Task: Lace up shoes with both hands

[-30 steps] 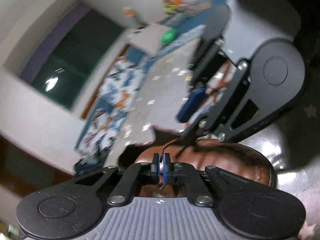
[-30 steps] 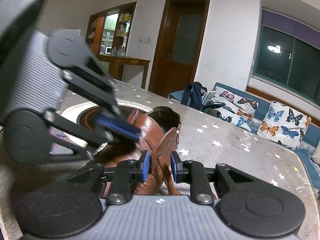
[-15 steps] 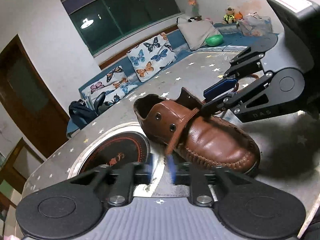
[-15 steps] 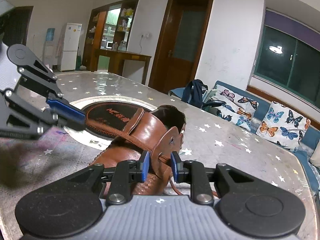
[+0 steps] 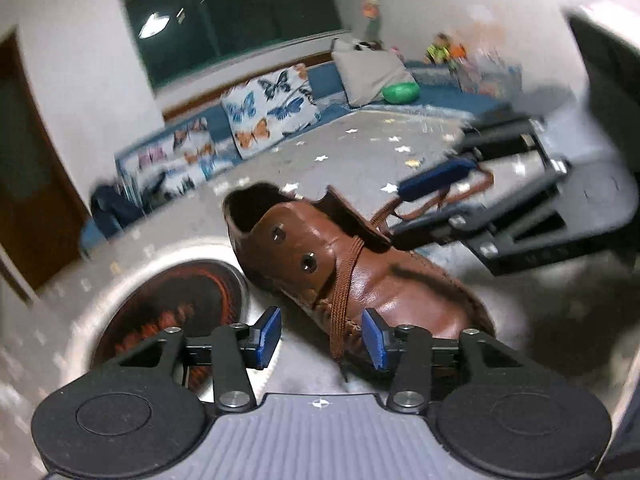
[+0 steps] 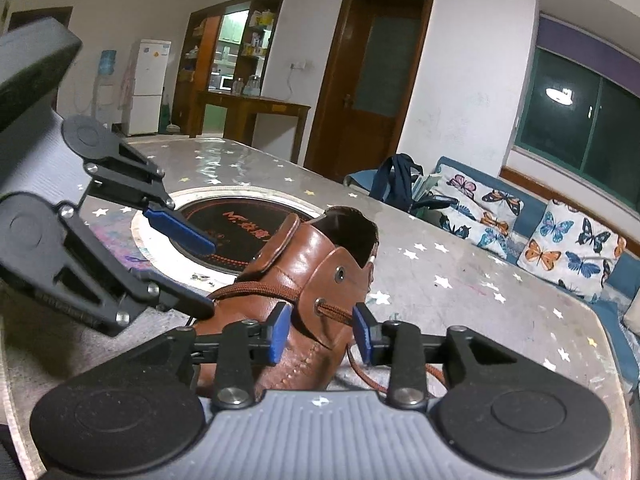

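Note:
A brown leather shoe [image 5: 360, 276] lies on the star-patterned table [image 5: 400, 140]; it also shows in the right wrist view [image 6: 304, 280]. A brown lace [image 5: 344, 280] runs across the tongue and hangs down the near side, its end loose between the pads of my left gripper [image 5: 320, 338], which is open. In the right wrist view the lace [image 6: 336, 312] comes out of the lower eyelet and trails under my right gripper [image 6: 320, 330], which is open around that eyelet flap. The right gripper also shows at the right of the left wrist view [image 5: 424, 208], the left gripper at the left of the right wrist view [image 6: 192, 268].
A round dark inset plate [image 6: 240, 232] sits in the table behind the shoe. A blue sofa with butterfly cushions [image 6: 560, 240] runs along the far table edge, with a dark bag [image 6: 396, 180] on it. A wooden door [image 6: 372, 80] stands behind.
My left gripper let go of the lace, opened wide and drew back from the shoe. My right gripper opened from its narrow hold on the eyelet flap.

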Motion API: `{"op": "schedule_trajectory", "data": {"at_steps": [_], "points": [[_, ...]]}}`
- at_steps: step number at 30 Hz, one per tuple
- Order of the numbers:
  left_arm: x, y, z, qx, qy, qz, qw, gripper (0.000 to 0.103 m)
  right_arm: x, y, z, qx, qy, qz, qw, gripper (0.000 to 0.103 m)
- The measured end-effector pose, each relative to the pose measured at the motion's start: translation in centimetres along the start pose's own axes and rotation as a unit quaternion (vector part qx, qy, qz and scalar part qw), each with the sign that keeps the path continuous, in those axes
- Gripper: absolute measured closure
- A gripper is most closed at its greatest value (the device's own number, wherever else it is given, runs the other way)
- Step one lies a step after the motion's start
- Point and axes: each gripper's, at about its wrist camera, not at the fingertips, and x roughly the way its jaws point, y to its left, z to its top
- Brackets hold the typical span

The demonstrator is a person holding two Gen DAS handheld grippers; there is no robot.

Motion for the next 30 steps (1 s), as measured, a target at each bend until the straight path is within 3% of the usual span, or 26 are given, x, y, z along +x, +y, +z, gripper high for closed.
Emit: {"op": "schedule_trajectory", "data": {"at_steps": [5,9,14,18,23,25,30], "points": [[-0.5,2.9,-0.9,-0.113,-0.004,-0.071,0.991,0.069,-0.4,-0.4,-0.1,0.018,0.006,0.013,1.0,0.067],[-1.0,2.7,-1.4,-0.102,-0.008,-0.088,0.9908,0.069,-1.0,-0.2,-0.1,0.013,0.006,0.022,1.0,0.067],[-0.4,4.7,-1.8,-0.153,-0.018,-0.131,0.9794,0.069,-0.9,-0.1,-0.2,0.012,0.007,0.026,1.0,0.067],[-0.4,5.7,-2.3,-0.173,-0.016,-0.141,0.9746,0.068,-0.9,0.0,-0.1,0.01,0.009,0.028,1.0,0.067],[-0.9,5.5,-2.4,-0.156,-0.023,-0.14,0.9775,0.047,-0.4,0.2,0.6,-0.004,0.008,0.045,0.999,0.069],[-1.1,5.4,-2.3,-0.146,-0.026,-0.127,0.9808,0.038,0.0,0.4,1.0,-0.012,0.008,0.056,0.998,0.076],[-2.3,5.2,-2.5,-0.117,-0.039,-0.093,0.9879,0.022,1.1,1.3,2.0,-0.064,0.016,0.102,0.993,0.077]]}}
